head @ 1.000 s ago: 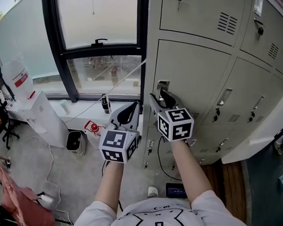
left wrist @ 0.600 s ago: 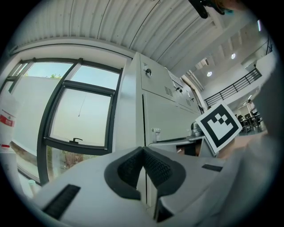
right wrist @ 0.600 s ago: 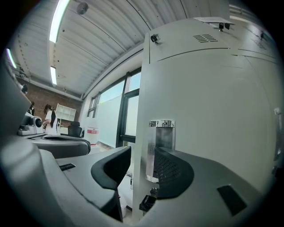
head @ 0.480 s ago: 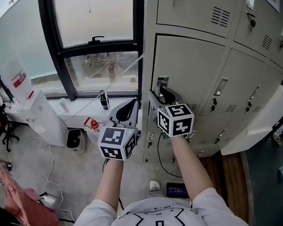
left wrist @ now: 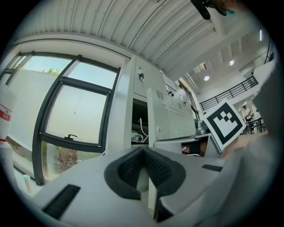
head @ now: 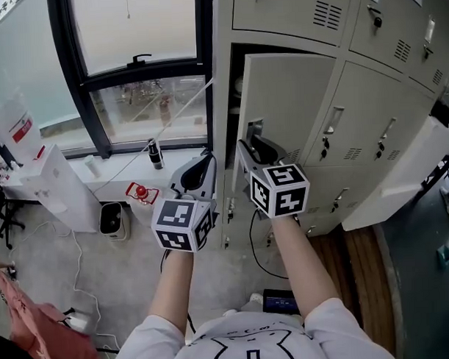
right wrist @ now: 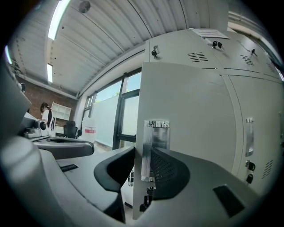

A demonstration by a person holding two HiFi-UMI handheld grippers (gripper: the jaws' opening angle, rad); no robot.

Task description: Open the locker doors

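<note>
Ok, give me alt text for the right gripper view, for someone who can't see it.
The right gripper has just been closing its jaws on the free edge of a pale grey locker door, at its metal handle plate, with the door swung partly open. Closed lockers stand to the right, a window to the left.

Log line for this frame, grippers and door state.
right gripper: jaws just closed further, clamped on locker door edge | door: ajar | left gripper: shut, empty

Left gripper (left wrist: 144,150) tips together, nothing held — beyond them the locker door (left wrist: 156,111) stands ajar, window (left wrist: 75,111) at left.
</note>
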